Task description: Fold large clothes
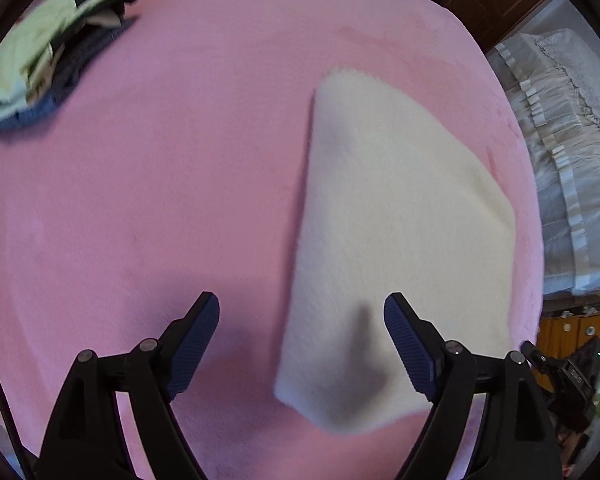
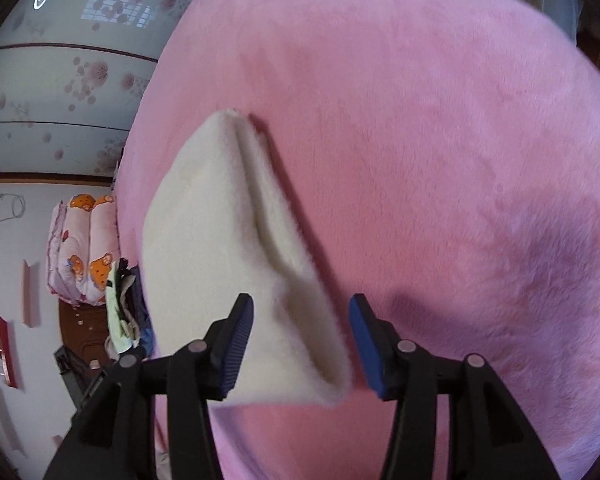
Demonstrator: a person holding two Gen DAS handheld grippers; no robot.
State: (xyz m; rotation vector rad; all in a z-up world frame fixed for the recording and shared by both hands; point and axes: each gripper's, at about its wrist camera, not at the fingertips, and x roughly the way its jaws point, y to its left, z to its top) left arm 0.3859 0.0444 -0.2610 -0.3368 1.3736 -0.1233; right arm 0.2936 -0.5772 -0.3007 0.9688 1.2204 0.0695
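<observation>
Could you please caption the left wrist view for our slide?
Open left tool above a folded cream fleece on a pink blanket.

Cream-white fleece garment [image 1: 404,208], folded, plain, unpatterned. Solid pink plush blanket [image 1: 180,200] beneath, same pink across the right wrist view. At 10 o'clock in the left wrist view, stacked clothes [image 1: 48,56]: pale green on top, navy and denim blue below. Black gripper arms with blue ribbed pads [image 1: 410,344]. At 9 o'clock in the right wrist view, pink quilt [image 2: 82,248] printed with orange bears.
</observation>
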